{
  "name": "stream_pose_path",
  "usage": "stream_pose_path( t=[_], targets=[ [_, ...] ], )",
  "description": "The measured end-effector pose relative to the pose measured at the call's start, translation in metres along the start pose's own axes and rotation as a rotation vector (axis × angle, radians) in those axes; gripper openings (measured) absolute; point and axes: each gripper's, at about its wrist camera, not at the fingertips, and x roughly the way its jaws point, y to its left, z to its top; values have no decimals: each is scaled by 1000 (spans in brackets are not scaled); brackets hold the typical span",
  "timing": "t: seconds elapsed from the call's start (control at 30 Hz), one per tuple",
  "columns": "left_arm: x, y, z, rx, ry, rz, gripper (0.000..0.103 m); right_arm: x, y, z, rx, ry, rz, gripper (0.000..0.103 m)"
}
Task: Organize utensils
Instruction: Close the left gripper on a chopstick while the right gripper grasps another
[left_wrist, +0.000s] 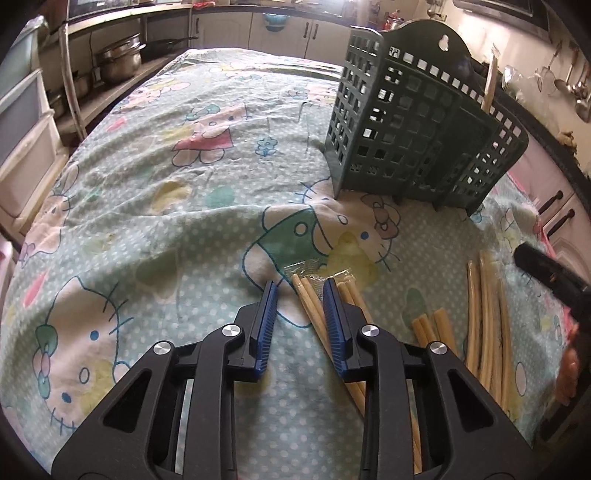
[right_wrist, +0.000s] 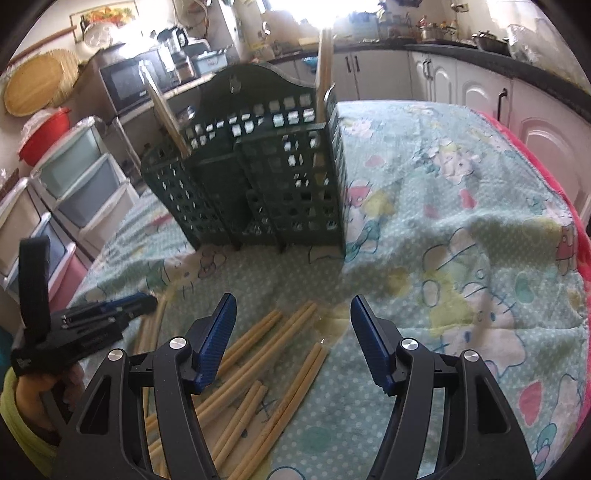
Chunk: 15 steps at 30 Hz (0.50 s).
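Note:
A dark green slotted utensil holder (left_wrist: 406, 129) (right_wrist: 258, 177) stands on the cloth-covered table, with a few bamboo chopsticks (right_wrist: 325, 62) upright in its compartments. Several loose bamboo chopsticks (right_wrist: 266, 347) (left_wrist: 487, 314) lie in front of it. My left gripper (left_wrist: 300, 282) is low over a plastic-wrapped pair of chopsticks (left_wrist: 306, 295). The pair lies between the blue pads, close to the right one, and is not clamped. My right gripper (right_wrist: 292, 297) hovers open above the pile, with nothing between its fingers. In the right wrist view the left gripper (right_wrist: 149, 302) shows at the left.
A cartoon-cat tablecloth (left_wrist: 166, 184) covers the table, rumpled into folds. Stacked plastic drawers (right_wrist: 74, 184) and a red basin (right_wrist: 44, 136) stand past the left edge. Metal pots (left_wrist: 118, 61) sit on a shelf beyond, and white cabinets (right_wrist: 461, 85) line the far side.

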Motion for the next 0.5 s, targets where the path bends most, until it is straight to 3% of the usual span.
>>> stream_pose_path(
  t=[0.27, 0.5],
  targets=[
    [3, 13, 8, -59, 5, -40, 14, 23, 0, -3, 11, 79, 24, 60],
    [9, 19, 14, -86, 4, -67, 14, 36, -13, 1, 86, 107, 61, 47]
  ],
)
